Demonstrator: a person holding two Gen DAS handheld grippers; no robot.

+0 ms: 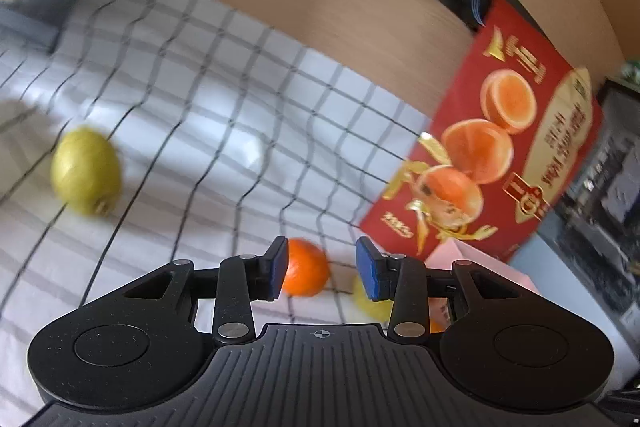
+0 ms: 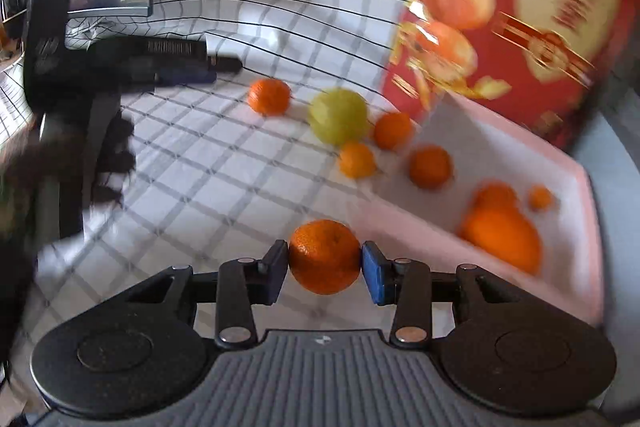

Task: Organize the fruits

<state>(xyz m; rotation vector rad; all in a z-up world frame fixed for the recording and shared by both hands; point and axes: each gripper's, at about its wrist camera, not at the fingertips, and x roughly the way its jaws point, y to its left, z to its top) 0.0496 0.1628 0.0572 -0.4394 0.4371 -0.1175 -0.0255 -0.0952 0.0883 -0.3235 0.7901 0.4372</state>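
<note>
My right gripper (image 2: 324,263) is shut on a mandarin (image 2: 324,247), held above the checked cloth just left of the pink tray (image 2: 580,187). The tray holds a large orange (image 2: 502,235) and small ones (image 2: 540,197); another (image 2: 430,166) seems to lie inside too. On the cloth lie a green fruit (image 2: 339,115) and mandarins (image 2: 269,95), (image 2: 393,130), (image 2: 357,159). My left gripper (image 1: 322,267) has its jaws apart and empty, with a mandarin (image 1: 306,269) on the cloth beyond them. A green fruit (image 1: 86,171) lies at far left. A yellowish one (image 1: 370,301) is half hidden by a finger.
A red fruit box (image 1: 500,147) stands upright behind the pink tray (image 1: 480,259), against a wooden wall. From the right wrist, the left gripper (image 2: 208,69) and a dark fuzzy sleeve (image 2: 112,155) fill the left side. The checked cloth (image 1: 224,87) covers the table.
</note>
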